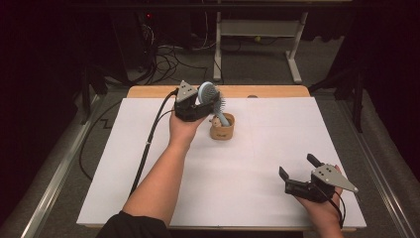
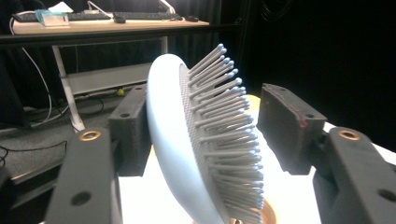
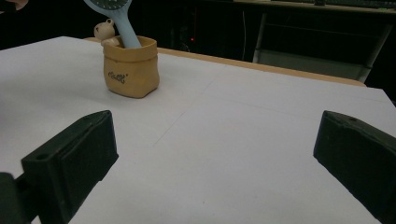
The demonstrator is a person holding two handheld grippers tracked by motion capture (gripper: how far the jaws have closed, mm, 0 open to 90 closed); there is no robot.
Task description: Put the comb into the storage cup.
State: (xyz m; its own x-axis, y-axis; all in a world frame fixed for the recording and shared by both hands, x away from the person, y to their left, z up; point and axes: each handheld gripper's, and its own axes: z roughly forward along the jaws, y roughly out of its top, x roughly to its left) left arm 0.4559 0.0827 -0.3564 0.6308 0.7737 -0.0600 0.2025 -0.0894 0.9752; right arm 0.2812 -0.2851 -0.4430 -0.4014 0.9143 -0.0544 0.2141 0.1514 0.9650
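- The light-blue hairbrush stands handle-down in the tan holder cup at the far middle of the counter, head leaning out over the rim.
- Left gripper: fingers parted around the brush head, back against one pad, bristle side clear of the other. Not gripped; a careless withdrawal could snag the bristles and tip the cup.
- The top-heavy brush may topple the cup unaided.
- Right gripper: fingers wide open, empty, resting well apart; too far to steady anything.

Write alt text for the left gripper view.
A pale blue hairbrush stands tilted between the left gripper's black jaws, bristles facing the right-hand pad with a gap before it. Below it shows the tan cup rim on the white table.
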